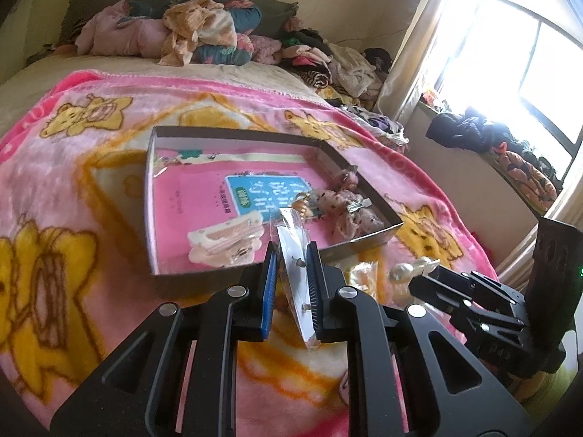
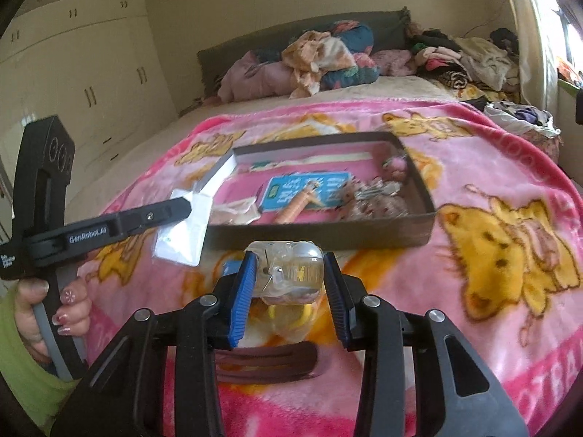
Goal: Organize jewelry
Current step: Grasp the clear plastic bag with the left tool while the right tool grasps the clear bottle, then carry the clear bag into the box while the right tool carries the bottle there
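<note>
On the pink cartoon-bear blanket (image 2: 510, 182) sits a shallow dark tray (image 2: 426, 196) with low upright walls, its near wall (image 2: 320, 236) facing both grippers and just beyond their fingertips. Inside lie a blue card (image 2: 309, 191), a cream hair clip (image 1: 226, 242) near the front-left corner, and a heap of lacy bows with a metal clip (image 1: 346, 205) toward the right wall; the middle and far part of the floor stay mostly bare. Blanket to the left and right of the tray is open, while piled clothes (image 1: 204, 29) crowd the head of the bed, well apart from the work.

Left gripper (image 1: 291, 284) points downward toward the tray's near wall, its pads pressed together on a clear packet with a white card (image 1: 295, 255) (small earrings show on it), which stands upright between the blue pads. From the right wrist view the packet hangs over the tray's near-left corner, and a hand (image 2: 54, 313) in a green sleeve grips the handle.

Right gripper (image 2: 289, 280) tilts downward too, pinching a crumpled clear bag with gold pieces (image 2: 291, 273) just short of the near wall. A brown hair clip (image 2: 266, 364) lies on the blanket beneath it.
</note>
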`<state>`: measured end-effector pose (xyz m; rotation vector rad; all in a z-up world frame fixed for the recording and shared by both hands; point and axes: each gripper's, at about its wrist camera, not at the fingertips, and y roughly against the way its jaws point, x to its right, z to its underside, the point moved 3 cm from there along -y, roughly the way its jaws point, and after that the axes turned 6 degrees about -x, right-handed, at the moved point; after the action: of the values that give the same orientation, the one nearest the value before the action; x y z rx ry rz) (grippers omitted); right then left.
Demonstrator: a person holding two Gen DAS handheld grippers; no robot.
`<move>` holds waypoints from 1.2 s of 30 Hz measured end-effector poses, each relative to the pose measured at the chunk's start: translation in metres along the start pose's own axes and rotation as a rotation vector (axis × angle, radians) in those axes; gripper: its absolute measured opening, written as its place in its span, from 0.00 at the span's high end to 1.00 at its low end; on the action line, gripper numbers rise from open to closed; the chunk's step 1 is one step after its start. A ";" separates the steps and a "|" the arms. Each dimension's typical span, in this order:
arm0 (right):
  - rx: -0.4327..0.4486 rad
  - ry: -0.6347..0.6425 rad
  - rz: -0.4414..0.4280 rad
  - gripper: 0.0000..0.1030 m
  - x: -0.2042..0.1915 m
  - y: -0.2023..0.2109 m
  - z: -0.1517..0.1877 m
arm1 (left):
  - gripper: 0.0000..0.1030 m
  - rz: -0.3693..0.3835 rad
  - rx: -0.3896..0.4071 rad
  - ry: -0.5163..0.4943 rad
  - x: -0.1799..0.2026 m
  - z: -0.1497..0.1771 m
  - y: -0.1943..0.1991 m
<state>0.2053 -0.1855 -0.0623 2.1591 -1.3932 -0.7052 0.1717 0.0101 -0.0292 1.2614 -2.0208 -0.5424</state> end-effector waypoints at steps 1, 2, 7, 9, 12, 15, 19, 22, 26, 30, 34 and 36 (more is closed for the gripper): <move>0.005 -0.003 0.003 0.65 0.003 0.002 -0.001 | 0.91 0.000 0.002 -0.006 0.002 -0.002 -0.001; 0.011 -0.005 0.009 0.65 0.006 0.004 -0.003 | 0.91 -0.001 0.005 -0.010 0.004 -0.003 -0.001; 0.030 -0.021 0.023 0.65 0.017 0.008 -0.011 | 0.91 0.010 0.015 -0.032 0.015 -0.012 -0.006; 0.037 -0.028 0.030 0.65 0.022 0.010 -0.015 | 0.91 0.013 0.018 -0.038 0.018 -0.015 -0.008; 0.048 -0.035 0.039 0.65 0.026 0.012 -0.019 | 0.91 0.015 0.020 -0.047 0.022 -0.018 -0.011; 0.057 -0.044 0.050 0.65 0.033 0.014 -0.025 | 0.91 0.017 0.021 -0.049 0.024 -0.020 -0.015; 0.066 -0.067 0.057 0.65 0.041 0.014 -0.030 | 0.91 0.018 0.020 -0.047 0.024 -0.023 -0.019; 0.071 -0.075 0.067 0.65 0.047 0.013 -0.033 | 0.91 0.015 0.023 -0.040 0.023 -0.024 -0.020; 0.075 -0.086 0.074 0.65 0.053 0.010 -0.037 | 0.91 0.002 0.031 -0.033 0.019 -0.031 -0.024; 0.076 -0.090 0.082 0.66 0.058 0.006 -0.043 | 0.91 -0.013 0.049 -0.030 0.015 -0.039 -0.026; 0.076 -0.091 0.087 0.66 0.061 0.003 -0.045 | 0.91 -0.021 0.058 -0.025 0.011 -0.045 -0.030; 0.076 -0.093 0.088 0.66 0.062 0.000 -0.048 | 0.91 -0.026 0.064 -0.021 0.009 -0.048 -0.031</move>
<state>0.2578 -0.2372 -0.0360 2.1315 -1.5761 -0.7385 0.2235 -0.0112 -0.0138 1.3270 -2.0567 -0.5087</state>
